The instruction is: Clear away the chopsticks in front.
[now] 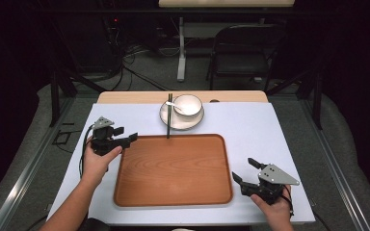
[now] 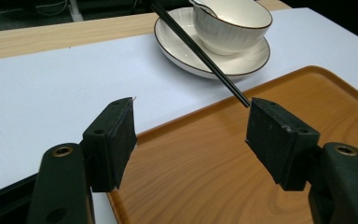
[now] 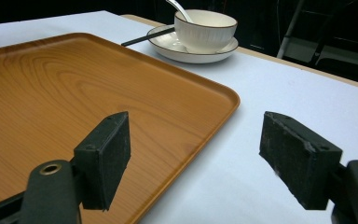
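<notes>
A wooden tray (image 1: 173, 171) lies bare in the middle of the white table cover. Behind it a white bowl (image 1: 188, 105) with a white spoon (image 1: 175, 106) in it sits on a white plate (image 1: 169, 118). Black chopsticks (image 1: 169, 115) rest across the plate's left side, their tips reaching the tray's far rim. My left gripper (image 1: 126, 134) hovers open at the tray's left far corner, its jaws wide over the rim (image 2: 168, 127). My right gripper (image 1: 246, 170) is open just off the tray's right edge (image 3: 223, 100), nothing between its jaws.
The white cover (image 1: 250, 125) overlies a wooden tabletop (image 1: 125, 96) whose far strip shows. A black folding chair (image 1: 243, 50) and a table leg (image 1: 181, 53) stand on the floor beyond. Dark frame bars (image 1: 58, 91) flank the table.
</notes>
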A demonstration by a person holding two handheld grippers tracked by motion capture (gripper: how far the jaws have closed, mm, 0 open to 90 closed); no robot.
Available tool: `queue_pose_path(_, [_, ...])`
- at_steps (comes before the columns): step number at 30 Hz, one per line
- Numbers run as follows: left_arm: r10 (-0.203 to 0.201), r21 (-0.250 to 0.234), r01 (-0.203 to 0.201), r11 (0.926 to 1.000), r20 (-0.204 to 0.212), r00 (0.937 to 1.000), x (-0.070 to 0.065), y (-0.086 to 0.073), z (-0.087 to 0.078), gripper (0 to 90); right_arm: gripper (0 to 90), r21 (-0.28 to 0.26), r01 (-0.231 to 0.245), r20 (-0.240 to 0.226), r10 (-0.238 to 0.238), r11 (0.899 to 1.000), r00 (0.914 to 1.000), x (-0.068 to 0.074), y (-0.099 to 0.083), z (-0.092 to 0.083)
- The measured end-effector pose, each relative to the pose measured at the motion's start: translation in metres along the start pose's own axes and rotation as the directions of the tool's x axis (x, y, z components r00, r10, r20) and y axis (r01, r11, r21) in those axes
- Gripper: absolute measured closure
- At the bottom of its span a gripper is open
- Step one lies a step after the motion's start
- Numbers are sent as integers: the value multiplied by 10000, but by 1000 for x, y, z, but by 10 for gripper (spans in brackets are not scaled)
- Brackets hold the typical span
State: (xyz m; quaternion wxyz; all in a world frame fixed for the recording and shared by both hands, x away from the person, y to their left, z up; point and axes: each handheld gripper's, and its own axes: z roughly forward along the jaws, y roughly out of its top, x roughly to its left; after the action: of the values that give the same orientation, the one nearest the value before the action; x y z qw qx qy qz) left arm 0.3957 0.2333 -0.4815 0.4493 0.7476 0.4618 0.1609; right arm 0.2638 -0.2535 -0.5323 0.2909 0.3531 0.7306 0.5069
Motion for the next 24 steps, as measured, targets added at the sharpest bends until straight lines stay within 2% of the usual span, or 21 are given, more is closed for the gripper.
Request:
queue_pose_path(4, [-418, 275, 417, 9988, 42, 9991, 5, 9, 7, 368, 239, 56, -36, -33, 37, 10000, 10000, 0, -1, 1])
queue_pose_path(12, [-816, 635, 816, 9946, -32, 9967, 11, 20, 21, 383, 239, 84, 17, -88, -16, 10000, 10000, 0, -1, 2])
queue_pose_path(17, [-818, 933, 828, 9922, -147, 9965, 14, 28, 27, 387, 239, 77, 13, -97, -13, 10000, 10000, 0, -1, 3])
queue_pose_path(19, [-842, 1107, 871, 9900, -310, 9960, 16, 34, 32, 389, 239, 69, -6, -95, 7, 10000, 10000, 0, -1, 3])
queue_pose_path(24, [-1050, 1365, 1099, 9845, -426, 9936, 15, 44, 40, 402, 239, 100, 5, -146, -3, 10000, 9999, 0, -1, 4])
